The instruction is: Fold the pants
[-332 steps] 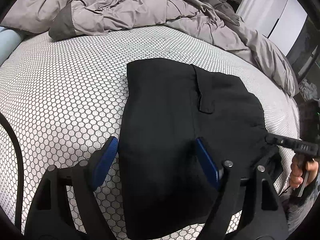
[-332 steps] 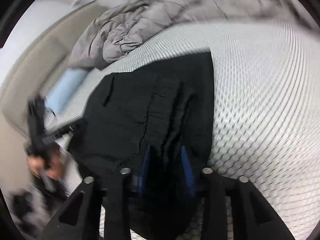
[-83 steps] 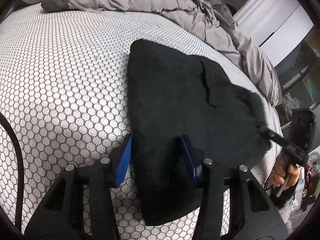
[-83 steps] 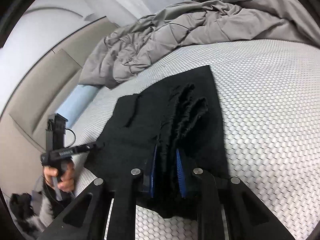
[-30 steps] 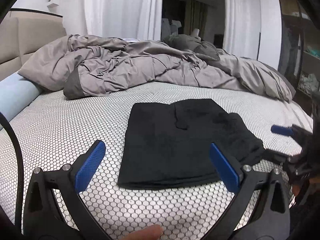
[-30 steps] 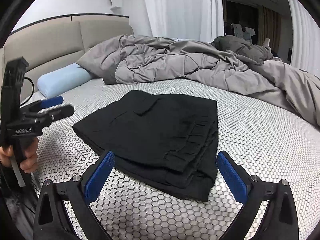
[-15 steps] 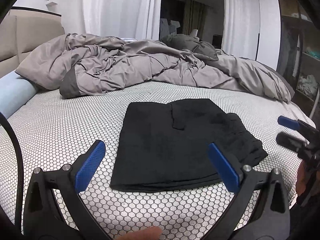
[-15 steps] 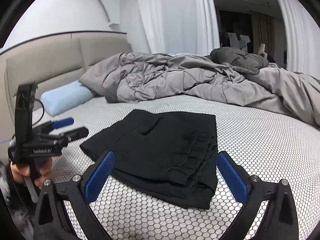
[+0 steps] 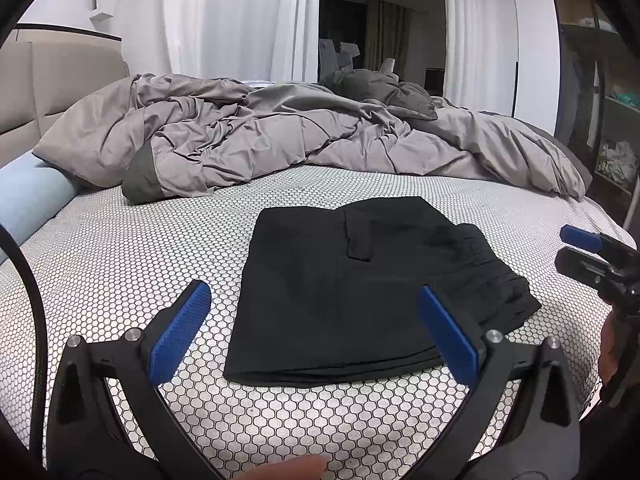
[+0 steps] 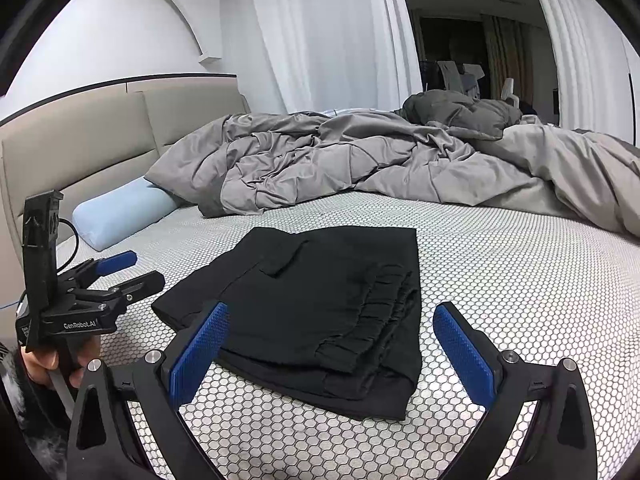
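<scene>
Now the black fabric pants are lying folded in a flat stack on the white honeycomb-patterned bed sheet, while the left gripper and the right gripper are both hovering wide apart and holding nothing, so the folding is looking finished.

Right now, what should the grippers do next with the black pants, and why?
Probably just back away. The folded black fabric pants lie in a compact stack on the honeycomb-patterned bed sheet, and the left gripper and right gripper are both open, holding nothing.
</scene>
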The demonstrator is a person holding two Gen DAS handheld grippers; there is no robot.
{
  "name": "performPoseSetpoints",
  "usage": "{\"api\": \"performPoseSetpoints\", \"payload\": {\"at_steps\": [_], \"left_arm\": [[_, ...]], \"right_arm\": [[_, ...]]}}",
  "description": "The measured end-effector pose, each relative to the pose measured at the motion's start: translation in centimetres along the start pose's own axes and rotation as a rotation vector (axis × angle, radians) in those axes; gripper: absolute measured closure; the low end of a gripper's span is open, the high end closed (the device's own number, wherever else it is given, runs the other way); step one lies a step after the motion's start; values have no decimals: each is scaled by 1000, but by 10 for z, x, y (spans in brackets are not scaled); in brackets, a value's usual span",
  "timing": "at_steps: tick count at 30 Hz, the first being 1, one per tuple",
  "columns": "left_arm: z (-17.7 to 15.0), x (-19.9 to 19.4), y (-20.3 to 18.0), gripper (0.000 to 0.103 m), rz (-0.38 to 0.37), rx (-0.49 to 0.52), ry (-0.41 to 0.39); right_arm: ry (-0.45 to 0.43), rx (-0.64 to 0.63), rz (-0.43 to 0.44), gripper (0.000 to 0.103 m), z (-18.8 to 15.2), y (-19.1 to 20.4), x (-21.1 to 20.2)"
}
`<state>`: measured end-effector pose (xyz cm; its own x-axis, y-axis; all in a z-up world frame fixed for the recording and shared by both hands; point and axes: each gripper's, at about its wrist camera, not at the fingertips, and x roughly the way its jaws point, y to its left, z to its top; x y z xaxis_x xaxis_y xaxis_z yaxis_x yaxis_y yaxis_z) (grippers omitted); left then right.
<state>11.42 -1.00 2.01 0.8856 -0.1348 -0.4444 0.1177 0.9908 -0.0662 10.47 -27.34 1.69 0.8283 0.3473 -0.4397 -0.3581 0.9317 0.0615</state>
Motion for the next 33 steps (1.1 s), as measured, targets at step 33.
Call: {"api": "performPoseSetpoints", "payload": {"at_steps": [33], "left_arm": [[2,-10,5,1,10,-5,-25]], "right_arm": [[-11,-22,-12,0,-2,-1,-4]]}}
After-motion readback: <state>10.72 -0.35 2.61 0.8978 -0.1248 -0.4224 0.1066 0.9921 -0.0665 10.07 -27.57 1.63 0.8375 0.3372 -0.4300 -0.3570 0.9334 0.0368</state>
